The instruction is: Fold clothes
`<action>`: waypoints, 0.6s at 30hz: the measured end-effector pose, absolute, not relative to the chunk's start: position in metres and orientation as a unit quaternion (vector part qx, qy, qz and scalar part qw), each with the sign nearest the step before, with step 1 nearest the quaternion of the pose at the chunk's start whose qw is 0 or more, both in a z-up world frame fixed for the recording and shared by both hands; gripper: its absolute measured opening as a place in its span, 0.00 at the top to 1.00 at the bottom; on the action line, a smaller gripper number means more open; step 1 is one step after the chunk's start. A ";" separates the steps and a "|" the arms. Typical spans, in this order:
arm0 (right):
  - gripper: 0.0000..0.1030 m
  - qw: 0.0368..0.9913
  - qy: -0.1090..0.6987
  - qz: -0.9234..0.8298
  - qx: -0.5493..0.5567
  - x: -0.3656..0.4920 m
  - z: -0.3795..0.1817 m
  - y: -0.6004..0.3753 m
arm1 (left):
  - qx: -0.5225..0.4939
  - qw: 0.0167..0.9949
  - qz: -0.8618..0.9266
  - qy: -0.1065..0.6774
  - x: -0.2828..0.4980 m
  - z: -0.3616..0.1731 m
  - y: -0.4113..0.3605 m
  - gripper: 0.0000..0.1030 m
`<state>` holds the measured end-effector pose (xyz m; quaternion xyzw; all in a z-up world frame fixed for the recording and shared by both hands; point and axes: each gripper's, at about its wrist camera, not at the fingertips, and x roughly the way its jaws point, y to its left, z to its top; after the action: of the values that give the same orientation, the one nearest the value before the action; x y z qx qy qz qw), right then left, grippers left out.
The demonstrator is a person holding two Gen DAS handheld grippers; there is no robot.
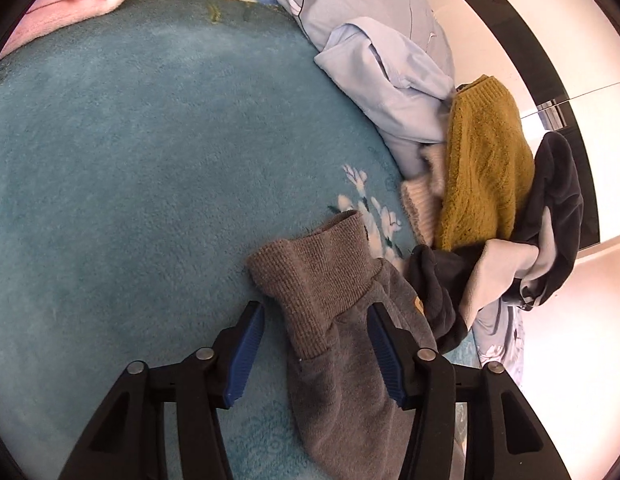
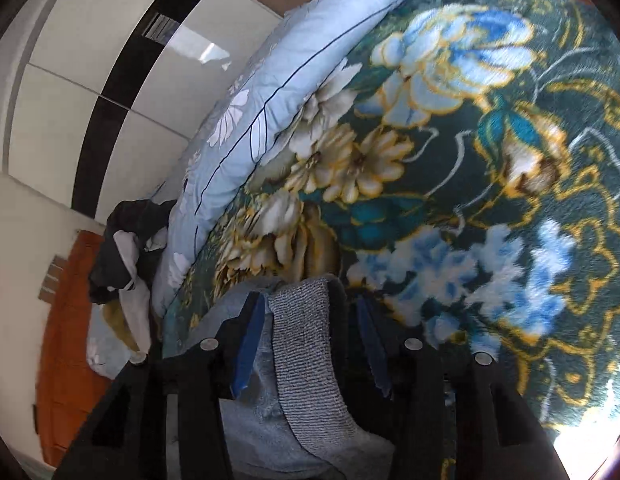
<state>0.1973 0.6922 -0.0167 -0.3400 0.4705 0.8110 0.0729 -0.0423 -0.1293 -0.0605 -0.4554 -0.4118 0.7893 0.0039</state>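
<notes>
left gripper [image 1: 315,350] jaws spread, blue pads clear of the cloth. grey garment [image 1: 341,320] lies on the teal blanket [image 1: 130,160] between them; long axis runs 5 to 11 o'clock, ribbed cuff [image 1: 313,264] pointing to 11. clothes pile [image 1: 485,184] at 2 o'clock. right gripper [image 2: 310,344] jaws spread, ribbed band [image 2: 306,344] between the pads, contact unclear.

A bed covered by a teal plush blanket [image 1: 150,160] with blue and cream flowers spreads ahead of both grippers. A pale blue floral quilt [image 2: 270,92] lies bunched along its far edge. Beyond it stands a glossy white wardrobe [image 2: 70,92] with a black stripe. Orange-brown wooden floor [image 2: 62,340] shows below. Bright light glares at lower right.
</notes>
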 end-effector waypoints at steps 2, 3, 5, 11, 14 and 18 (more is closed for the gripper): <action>0.53 0.044 0.469 0.811 -0.348 0.188 -0.020 0.689 | -0.461 0.004 0.787 -0.410 -0.043 -0.062 -0.126 0.72; 0.56 0.016 0.471 0.811 -0.347 0.184 -0.019 0.686 | -0.463 0.001 0.788 -0.406 -0.044 -0.063 -0.126 0.76; 0.66 -0.032 0.470 0.810 -0.349 0.175 -0.015 0.679 | -0.465 -0.004 0.789 -0.401 -0.045 -0.065 -0.124 0.78; 0.91 -0.019 0.503 0.782 -0.367 0.149 -0.029 0.686 | -0.448 -0.009 0.799 -0.401 -0.040 -0.057 -0.125 0.88; 0.92 -0.015 0.498 0.792 -0.352 0.140 -0.017 0.688 | -0.410 0.007 0.822 -0.396 -0.033 -0.031 -0.130 0.90; 0.93 -0.055 0.463 0.848 -0.253 0.134 0.043 0.690 | -0.334 0.043 0.858 -0.387 -0.025 0.019 -0.136 0.90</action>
<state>0.1341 0.6900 0.0427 -0.2527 0.4631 0.8477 -0.0553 -0.0253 -0.1356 0.0185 -0.3343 -0.3873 0.8582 0.0427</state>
